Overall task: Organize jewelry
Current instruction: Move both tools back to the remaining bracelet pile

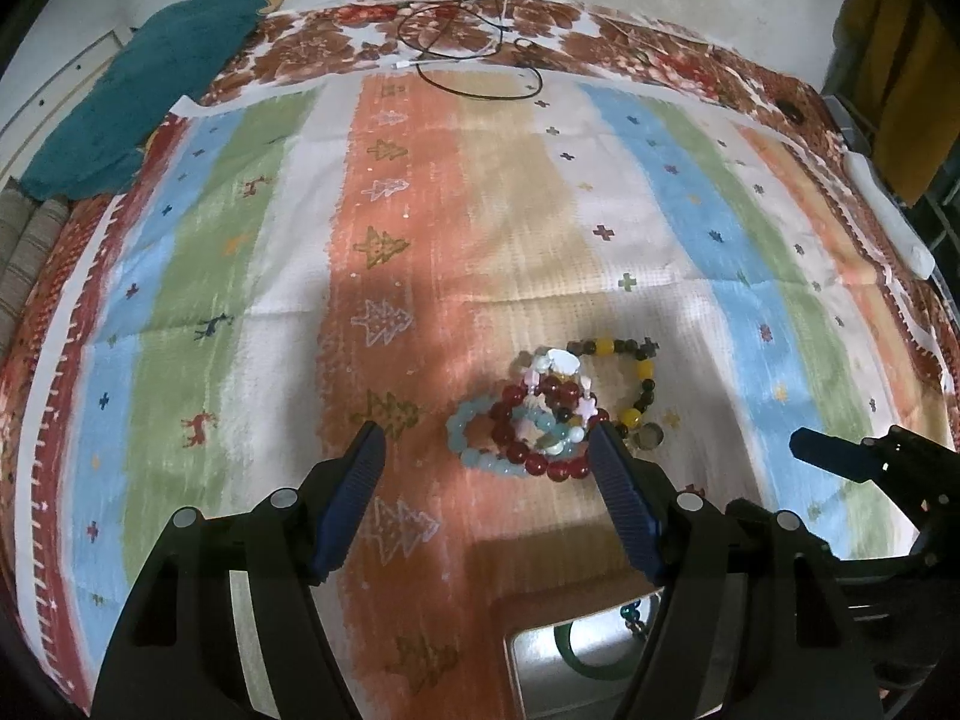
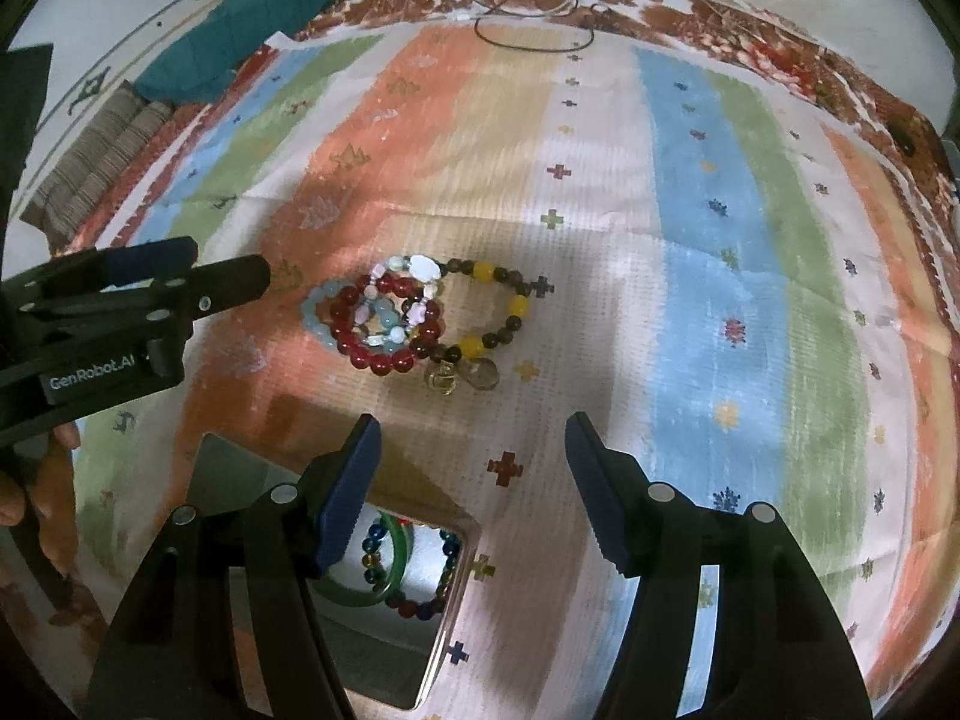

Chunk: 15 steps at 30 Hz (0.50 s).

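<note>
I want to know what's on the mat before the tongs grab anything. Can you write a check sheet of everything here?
Surface: striped mat with little crosses and trees, creased.
Job's things: pile of bracelets lying on the mat, red, pale blue, yellow-and-dark, tangled together; clear box near the tongs already holds a green bangle and a beaded bracelet.
Clutter: teal cloth at the far left corner.
Grippers: left tongs open, over the pile's edge; right tongs open, empty, short of the pile.
Cables: black and white leads looped at the far edge.
Surroundings: pale floor; yellow cloth at right.
</note>
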Tool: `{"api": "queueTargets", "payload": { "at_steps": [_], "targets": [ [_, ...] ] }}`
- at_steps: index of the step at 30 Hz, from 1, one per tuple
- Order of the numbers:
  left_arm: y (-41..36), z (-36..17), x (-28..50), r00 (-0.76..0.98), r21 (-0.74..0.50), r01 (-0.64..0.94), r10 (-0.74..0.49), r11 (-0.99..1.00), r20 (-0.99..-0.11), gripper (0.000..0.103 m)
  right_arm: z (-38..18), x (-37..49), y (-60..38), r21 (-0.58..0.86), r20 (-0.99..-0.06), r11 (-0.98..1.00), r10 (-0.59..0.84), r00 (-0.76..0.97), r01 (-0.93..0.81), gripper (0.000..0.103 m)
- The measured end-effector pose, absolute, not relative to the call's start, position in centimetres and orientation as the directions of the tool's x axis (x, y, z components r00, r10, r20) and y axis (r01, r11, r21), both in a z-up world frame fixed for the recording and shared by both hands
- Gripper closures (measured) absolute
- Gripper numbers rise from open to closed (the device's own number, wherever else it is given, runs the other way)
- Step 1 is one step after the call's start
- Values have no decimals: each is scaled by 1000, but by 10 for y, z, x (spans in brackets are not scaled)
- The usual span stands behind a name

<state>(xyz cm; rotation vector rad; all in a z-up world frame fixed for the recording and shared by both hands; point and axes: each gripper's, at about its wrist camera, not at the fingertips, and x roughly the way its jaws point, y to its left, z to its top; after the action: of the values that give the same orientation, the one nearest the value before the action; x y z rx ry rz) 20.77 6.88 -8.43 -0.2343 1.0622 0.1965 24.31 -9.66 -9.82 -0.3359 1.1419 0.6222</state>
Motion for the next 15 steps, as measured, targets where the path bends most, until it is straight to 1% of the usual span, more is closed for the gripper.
{"api": "queueTargets", "payload": {
  "at_steps": [6,15],
  "targets": [
    [69,-88,217,490,-72,-257,66,964,-869,33,-109,249,-90,36,-931,776,255,260,-629,39],
    [68,-106,238,452,-63,-233,50,970,-891,33,-122,260,-85,31,-944,776,230,236,-630,39]
  ]
}}
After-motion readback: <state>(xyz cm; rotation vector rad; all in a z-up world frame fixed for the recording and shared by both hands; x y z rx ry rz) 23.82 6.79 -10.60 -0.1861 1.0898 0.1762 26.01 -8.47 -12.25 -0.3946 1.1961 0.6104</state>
